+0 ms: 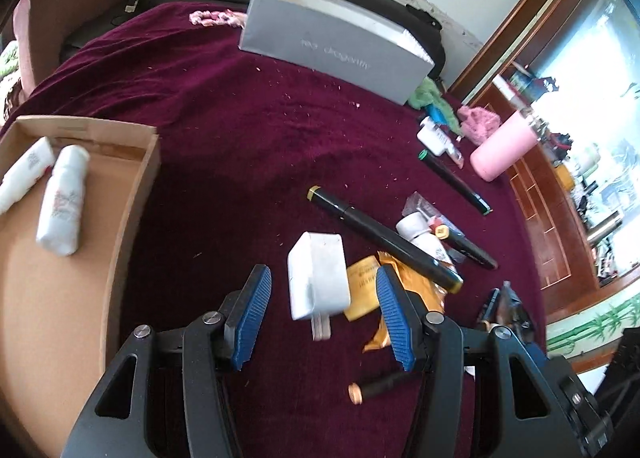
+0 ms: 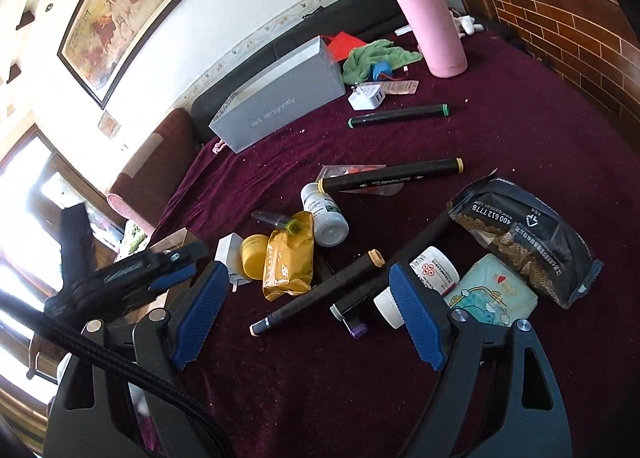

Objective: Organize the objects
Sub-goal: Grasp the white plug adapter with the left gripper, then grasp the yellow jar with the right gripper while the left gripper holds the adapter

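Table draped in a dark maroon velvet cloth (image 1: 224, 106), flecked with pale crumbs. Landmark: grey box (image 1: 332, 46), lying near the table's far edge, against a dark sofa back. Behind the box, a white wall with a patterned border strip; a framed painting (image 2: 132, 6) hangs above it. To the box's right, a green cloth (image 2: 376, 58), a white plug adapter (image 2: 366, 96) and an upright pink flask (image 2: 434, 22); beyond the flask, brick-pattern wood panelling. Nearer than the box, a clutter of black markers, pill bottles, a yellow sachet (image 2: 288, 262) and a black foil pouch (image 2: 528, 242). Left of the box and nearer, an open cardboard tray (image 1: 132, 202) holds two white bottles. Left gripper (image 1: 320, 318): fingers partly open, empty, hanging above a white charger (image 1: 318, 274) without touching. Right gripper (image 2: 316, 314): fingers spread wide, empty, above a black marker (image 2: 316, 294) and a white pill bottle (image 2: 434, 270).
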The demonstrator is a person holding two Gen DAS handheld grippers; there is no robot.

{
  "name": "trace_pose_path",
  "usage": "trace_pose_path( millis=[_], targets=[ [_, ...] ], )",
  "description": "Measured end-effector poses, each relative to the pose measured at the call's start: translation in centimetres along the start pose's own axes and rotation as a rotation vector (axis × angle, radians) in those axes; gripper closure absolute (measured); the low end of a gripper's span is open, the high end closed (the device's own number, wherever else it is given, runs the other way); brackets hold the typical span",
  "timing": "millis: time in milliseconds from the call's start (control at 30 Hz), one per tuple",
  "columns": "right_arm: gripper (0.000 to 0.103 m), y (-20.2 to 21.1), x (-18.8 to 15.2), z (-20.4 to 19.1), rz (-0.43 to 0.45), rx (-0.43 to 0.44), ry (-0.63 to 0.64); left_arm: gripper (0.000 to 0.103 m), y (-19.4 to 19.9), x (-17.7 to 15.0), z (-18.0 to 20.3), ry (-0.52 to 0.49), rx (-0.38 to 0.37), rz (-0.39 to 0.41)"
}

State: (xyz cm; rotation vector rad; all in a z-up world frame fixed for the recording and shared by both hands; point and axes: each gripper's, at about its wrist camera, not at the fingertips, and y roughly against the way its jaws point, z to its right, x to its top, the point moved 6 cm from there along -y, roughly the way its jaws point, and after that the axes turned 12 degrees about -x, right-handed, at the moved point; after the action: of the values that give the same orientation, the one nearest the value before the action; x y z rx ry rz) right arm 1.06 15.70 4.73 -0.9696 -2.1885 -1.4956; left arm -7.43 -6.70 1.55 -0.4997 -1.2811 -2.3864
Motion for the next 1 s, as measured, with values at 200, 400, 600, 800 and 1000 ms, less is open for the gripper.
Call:
trace_pose_path(
  millis=[200,400,600,800,1000],
  targets=[
    [0.02,-0.6,0.3,0.2,-0.013,0.012,0.003,0.053,-2.9,0.1,0.2,-0.034,0.015,-0.03],
    [0.02,-1.3,-0.1,0.0,-0.046,0.013,0.012,0.081,-2.3,0.0,-0.3,-0.034,-0.028,-0.022],
    [0.02,-1.8,-0.5,-1.2,-0.074,0.015,0.032,0.085,-0.9,-0.8,-1.2,-0.037,-0.017,-0.032],
    [0.02,-2.3,-0.8,-3.0,-0.097,0.009,0.082,0.085,0.9,-1.7,-2.0,-0.054,-0.028,-0.012],
    [0.02,-2.9,-0.5,-6.1,-0.11,0.013,0.172,0.085,3.8,-2.8,-2.0,-0.036,-0.08,0.023]
  ],
)
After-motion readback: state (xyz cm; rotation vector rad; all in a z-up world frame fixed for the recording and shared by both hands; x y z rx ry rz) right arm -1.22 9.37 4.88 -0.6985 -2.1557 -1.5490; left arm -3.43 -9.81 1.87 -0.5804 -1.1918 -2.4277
